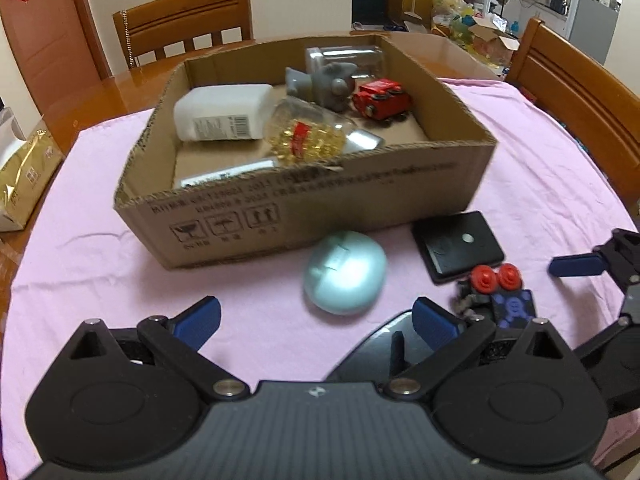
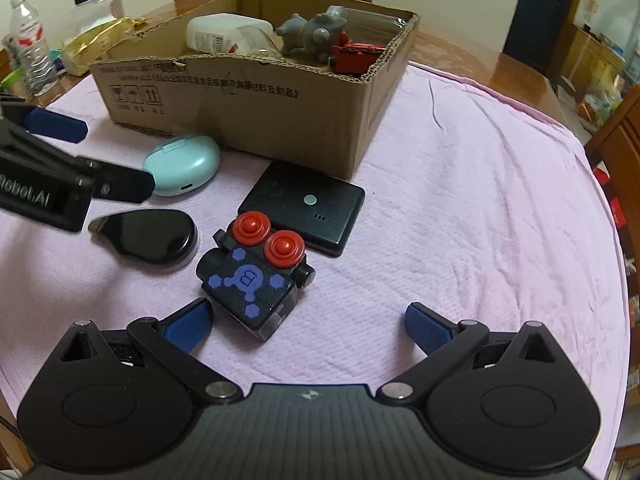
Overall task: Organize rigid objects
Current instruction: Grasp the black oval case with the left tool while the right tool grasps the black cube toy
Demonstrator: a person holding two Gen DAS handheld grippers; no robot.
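A cardboard box (image 1: 320, 196) (image 2: 256, 100) on the pink cloth holds a white bottle (image 1: 224, 112), a jar of gold pieces (image 1: 308, 136), a grey toy (image 1: 324, 80), a red car (image 1: 382, 98) and a clear jar (image 1: 344, 58). In front of it lie a teal oval case (image 1: 345, 272) (image 2: 182, 164), a black flat box (image 1: 458, 246) (image 2: 304, 206), a black toy with red knobs (image 1: 496, 292) (image 2: 256, 276) and a black teardrop object (image 2: 144, 236). My left gripper (image 1: 318, 322) is open, just short of the teal case. My right gripper (image 2: 308, 324) is open, with the toy by its left finger.
Wooden chairs (image 1: 188, 20) (image 1: 580, 80) stand around the table. A gold packet (image 1: 24, 176) (image 2: 96, 42), a water bottle (image 2: 30, 48) and a plastic jar (image 2: 100, 4) sit left of the box. The cloth (image 2: 480, 200) stretches to the right of the box.
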